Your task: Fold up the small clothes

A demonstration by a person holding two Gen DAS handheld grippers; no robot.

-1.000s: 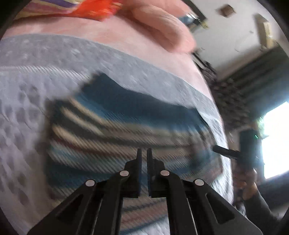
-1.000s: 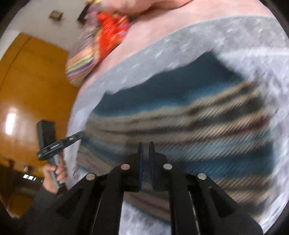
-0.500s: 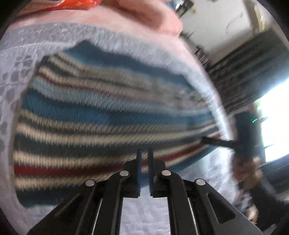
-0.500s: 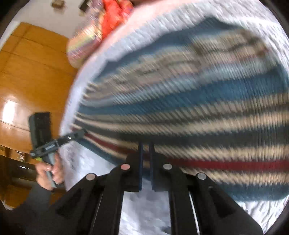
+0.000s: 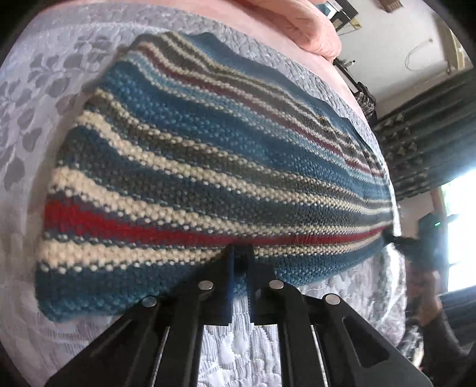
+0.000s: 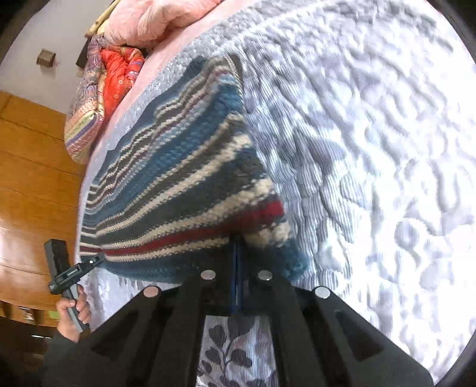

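Left gripper (image 5: 241, 256): jaws pinch the near hem of the knit (image 5: 208, 166).
Right gripper (image 6: 238, 247): clamped on the same hem, apparently near a corner.
Knit: striped, spread across the quilt (image 6: 372, 134).
Around: pink bedding (image 6: 148, 23) and a red bundle (image 6: 119, 74) beyond; wooden wardrobe (image 6: 29, 178) at the side.

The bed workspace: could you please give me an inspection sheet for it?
Surface: bed cover, white and grey quilted, leaf print.
Job's things: striped knitted garment, lying spread on the cover.
Clutter: pink bedding and a red and patterned quilt at the far end.
Grippers: left gripper and right gripper each shut on the garment's near edge.
Cables: white cord on the wall.
Surroundings: wooden wardrobe, dark curtain, bright window.
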